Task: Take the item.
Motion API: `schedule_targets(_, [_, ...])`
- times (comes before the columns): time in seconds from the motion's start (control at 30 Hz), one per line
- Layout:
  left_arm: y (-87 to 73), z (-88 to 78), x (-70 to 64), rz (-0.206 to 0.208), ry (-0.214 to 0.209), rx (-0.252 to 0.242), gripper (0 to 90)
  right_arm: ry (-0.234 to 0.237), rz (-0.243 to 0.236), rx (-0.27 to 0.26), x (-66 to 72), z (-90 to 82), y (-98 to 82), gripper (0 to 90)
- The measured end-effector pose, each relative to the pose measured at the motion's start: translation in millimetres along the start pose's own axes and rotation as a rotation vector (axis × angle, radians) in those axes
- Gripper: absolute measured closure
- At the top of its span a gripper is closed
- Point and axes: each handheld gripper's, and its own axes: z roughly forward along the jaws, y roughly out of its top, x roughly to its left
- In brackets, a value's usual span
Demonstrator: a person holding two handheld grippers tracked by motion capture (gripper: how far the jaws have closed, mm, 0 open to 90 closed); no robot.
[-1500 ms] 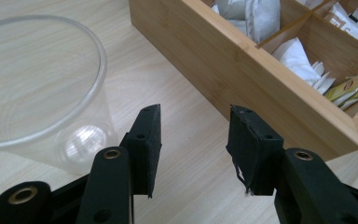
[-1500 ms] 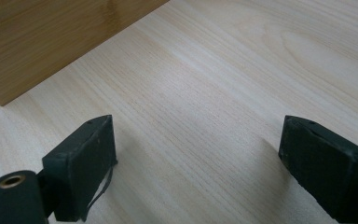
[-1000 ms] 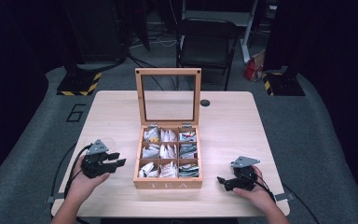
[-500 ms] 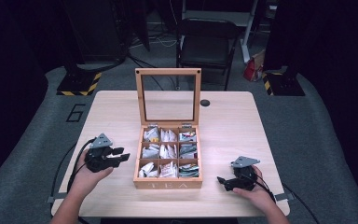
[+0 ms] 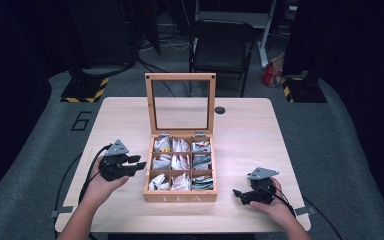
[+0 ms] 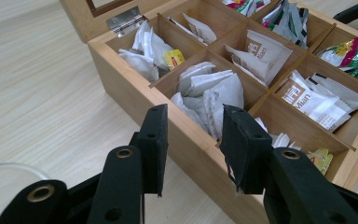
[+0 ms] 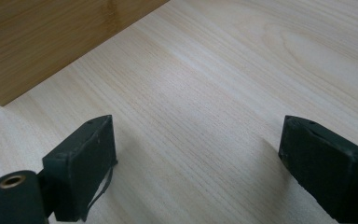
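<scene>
Both grippers flank the tea box (image 5: 180, 196), jaws apart, neither touching it.

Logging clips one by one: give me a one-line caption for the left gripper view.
Open left gripper poised at the side wall of the compartmented wooden tea box holding paper tea bags.

A light wooden table (image 5: 260, 125) is set on grey carpet (image 5: 345, 150). A black folding chair (image 5: 222, 47) is placed beyond its far edge; the surroundings are dimly lit.
</scene>
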Motion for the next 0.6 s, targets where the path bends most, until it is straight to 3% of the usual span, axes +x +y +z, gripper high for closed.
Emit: schedule_targets(0.6, [9.4,22.5,-7.5,0.005,-0.034,0.001,61.0,0.003,-0.002,0.001,-0.3,-0.1,-0.1,10.2])
